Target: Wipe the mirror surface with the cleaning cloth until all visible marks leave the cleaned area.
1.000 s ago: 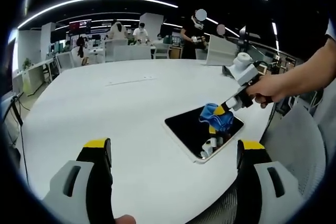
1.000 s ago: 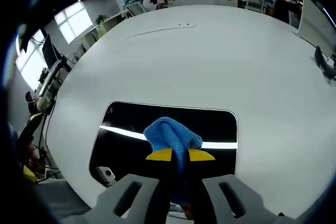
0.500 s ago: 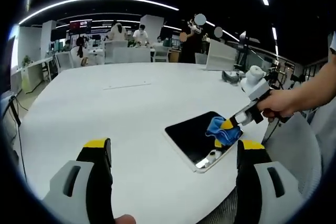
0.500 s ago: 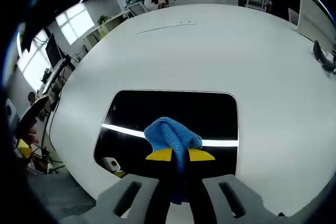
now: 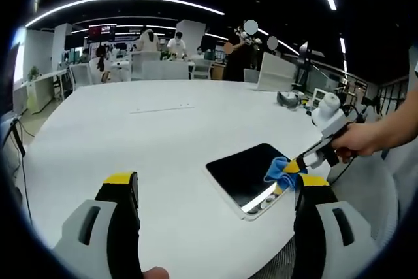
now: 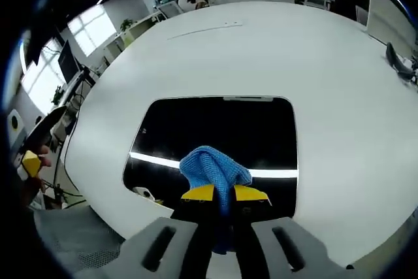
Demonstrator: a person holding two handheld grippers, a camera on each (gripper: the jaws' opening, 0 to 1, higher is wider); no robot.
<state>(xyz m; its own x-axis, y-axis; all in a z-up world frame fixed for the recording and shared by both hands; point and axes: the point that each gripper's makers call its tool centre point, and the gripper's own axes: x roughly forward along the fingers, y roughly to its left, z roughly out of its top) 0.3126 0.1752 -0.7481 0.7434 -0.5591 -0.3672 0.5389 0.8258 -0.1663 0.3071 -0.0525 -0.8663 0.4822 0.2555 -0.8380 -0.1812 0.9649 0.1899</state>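
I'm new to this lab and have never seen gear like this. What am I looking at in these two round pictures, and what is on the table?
There is no robot here: a person holds a hand-held claw in each hand, and a fisheye camera rides on each one, looking out along its jaws.

In the left gripper view, the left claw stands open and empty, its two yellow-tipped jaws rising from the bottom. Further off, the person's hand holds the right claw over the far side of a mirror.

In the right gripper view, the right claw is shut on a blue cloth, which it presses against the dark mirror.

The mirror lies flat on a large white table near its edge. A bright stripe across the glass is a reflected ceiling light. Behind is an open office with people at desks.
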